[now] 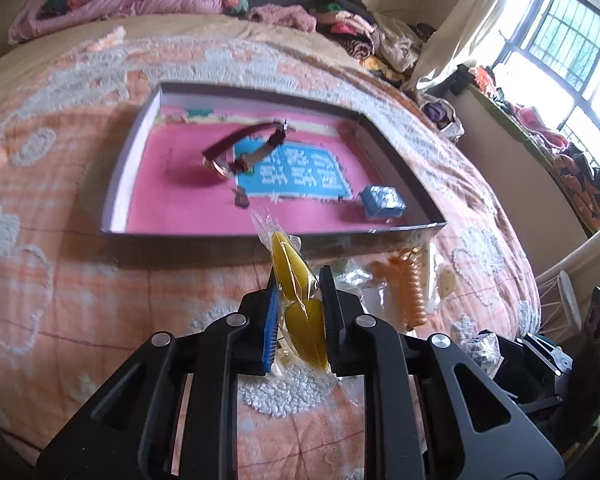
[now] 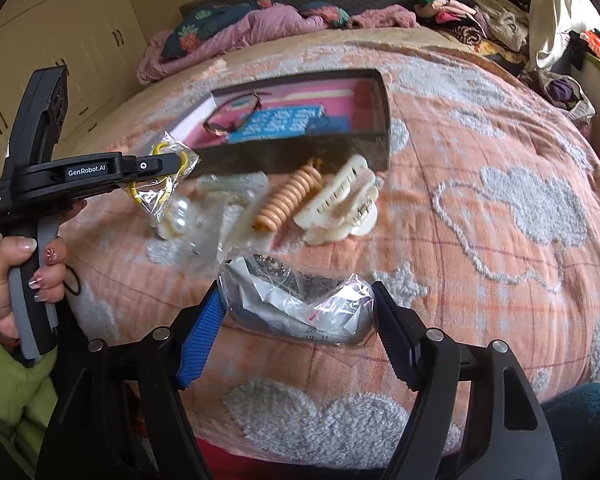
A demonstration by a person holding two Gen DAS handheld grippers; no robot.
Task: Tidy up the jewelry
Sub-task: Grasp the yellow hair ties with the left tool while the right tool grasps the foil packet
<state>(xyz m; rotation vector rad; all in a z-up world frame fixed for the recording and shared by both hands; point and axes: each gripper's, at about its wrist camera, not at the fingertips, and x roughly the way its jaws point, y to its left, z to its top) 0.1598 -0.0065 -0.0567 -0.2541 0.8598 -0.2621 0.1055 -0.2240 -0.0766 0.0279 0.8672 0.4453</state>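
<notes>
Sorting is judged part done. The shallow box (image 1: 404,168) on the bed (image 1: 60,208), pink-lined with dark card walls, already holds a dark red strap piece (image 1: 244,148) and a small blue packet (image 1: 382,200). The left tongs (image 1: 298,296) are clenched on a crinkled clear sachet of yellow rings (image 1: 296,276), held just short of the box's near wall. The right tongs (image 2: 298,320) stand spread around a clear bag of small metal pieces (image 2: 296,304), not visibly gripping it. Left on the tufted orange bedspread are an orange spiral coil (image 2: 288,200), a glossy cream claw clip (image 2: 340,200), a pearl-like cluster (image 2: 176,216) and further clear packets (image 2: 232,204).
</notes>
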